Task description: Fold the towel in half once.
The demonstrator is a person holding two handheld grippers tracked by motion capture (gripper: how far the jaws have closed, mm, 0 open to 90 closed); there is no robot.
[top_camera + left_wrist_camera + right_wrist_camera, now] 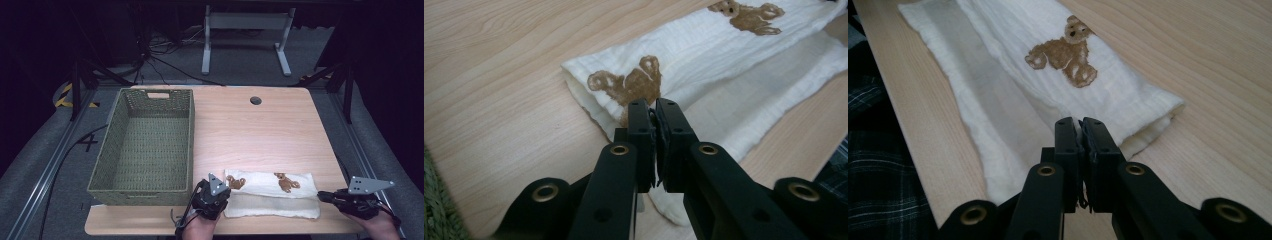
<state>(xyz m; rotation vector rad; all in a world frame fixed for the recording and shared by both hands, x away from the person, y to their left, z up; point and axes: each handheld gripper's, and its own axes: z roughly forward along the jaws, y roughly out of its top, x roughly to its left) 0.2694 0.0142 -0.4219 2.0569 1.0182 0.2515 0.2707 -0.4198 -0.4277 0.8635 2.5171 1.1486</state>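
A white cloth (272, 192) printed with brown teddy bears lies folded along the table's near edge. My left gripper (226, 189) is at the cloth's left end. In the left gripper view its jaws (653, 105) are pressed together over the cloth (724, 55), beside a bear print (629, 85). My right gripper (321, 195) is at the right end. In the right gripper view its jaws (1079, 122) are shut, with a sliver of white fabric at the tips where the cloth (1013, 65) folds.
A green woven basket (190, 145) stands on the left half of the wooden table (250, 130), with nothing in it. A round cable hole (255, 100) sits near the far edge. A plaid sleeve (878, 165) shows beside the table's near edge.
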